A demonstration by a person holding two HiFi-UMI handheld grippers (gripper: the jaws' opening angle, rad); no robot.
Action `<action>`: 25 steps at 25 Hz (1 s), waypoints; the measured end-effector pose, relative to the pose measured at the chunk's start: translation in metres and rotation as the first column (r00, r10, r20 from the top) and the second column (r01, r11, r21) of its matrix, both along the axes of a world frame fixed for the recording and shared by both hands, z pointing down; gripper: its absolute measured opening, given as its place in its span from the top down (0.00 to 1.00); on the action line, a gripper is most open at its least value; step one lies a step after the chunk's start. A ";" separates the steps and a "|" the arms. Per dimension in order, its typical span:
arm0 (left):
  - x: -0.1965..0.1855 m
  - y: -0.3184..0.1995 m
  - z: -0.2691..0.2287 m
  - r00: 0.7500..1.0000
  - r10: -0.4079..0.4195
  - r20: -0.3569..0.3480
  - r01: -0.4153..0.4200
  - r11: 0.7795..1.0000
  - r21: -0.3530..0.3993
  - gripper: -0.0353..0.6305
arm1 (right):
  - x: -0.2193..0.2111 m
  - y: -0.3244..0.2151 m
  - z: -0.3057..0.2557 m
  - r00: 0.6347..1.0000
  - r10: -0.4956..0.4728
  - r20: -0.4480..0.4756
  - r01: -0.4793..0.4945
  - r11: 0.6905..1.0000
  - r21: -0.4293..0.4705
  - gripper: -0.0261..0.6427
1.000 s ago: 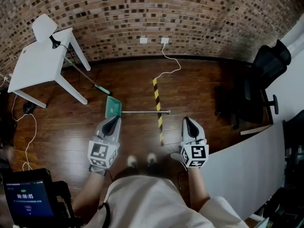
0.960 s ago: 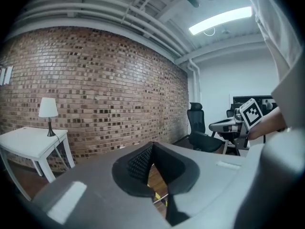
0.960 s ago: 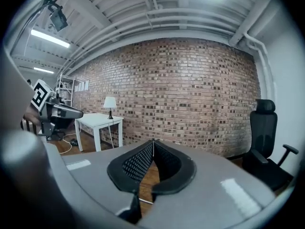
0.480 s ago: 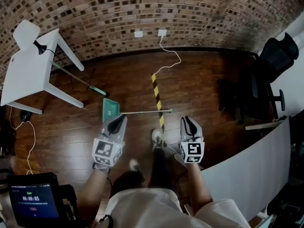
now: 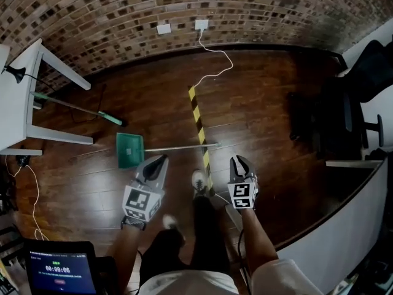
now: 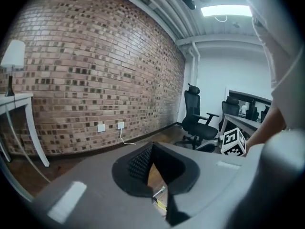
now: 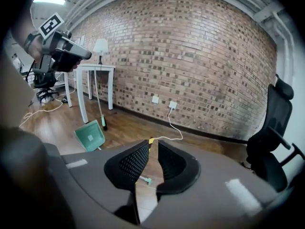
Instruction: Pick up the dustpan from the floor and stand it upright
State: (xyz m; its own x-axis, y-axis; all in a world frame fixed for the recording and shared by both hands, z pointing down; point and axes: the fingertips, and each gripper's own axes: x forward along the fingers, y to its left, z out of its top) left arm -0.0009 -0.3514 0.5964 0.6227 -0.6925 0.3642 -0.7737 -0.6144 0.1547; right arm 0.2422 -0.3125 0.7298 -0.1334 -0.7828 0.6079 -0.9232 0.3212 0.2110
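A green dustpan (image 5: 129, 150) lies flat on the wooden floor, and its long metal handle (image 5: 181, 147) runs right, across the striped tape. In the head view my left gripper (image 5: 162, 160) hangs just short of the handle near the pan, apart from it, jaws shut. My right gripper (image 5: 239, 160) hovers just right of the handle's end, touching nothing. Its jaws have just been opening and stand slightly open, with nothing between them. In the right gripper view (image 7: 153, 144) the dustpan (image 7: 90, 135) lies to the left. The left gripper view (image 6: 151, 147) shows only the handle's end (image 6: 160, 192).
A green-handled broom (image 5: 77, 107) lies beside the white table (image 5: 15, 103) at left. Yellow-black tape (image 5: 198, 123) and a white cable (image 5: 216, 63) cross the floor. A black office chair (image 5: 350, 103) and a white desk edge (image 5: 331, 226) stand at right. The person's shoe (image 5: 198, 180) is between the grippers.
Both grippers have sunk toward the floor and come closer to the dustpan's handle. The person has stepped forward. The right gripper's jaws have parted slightly.
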 end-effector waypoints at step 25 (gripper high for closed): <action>0.050 -0.068 0.434 0.997 0.071 0.009 -0.070 0.995 -0.065 0.95 | 0.051 -0.020 0.479 0.996 0.040 -0.075 -0.055 0.975 -0.216 0.72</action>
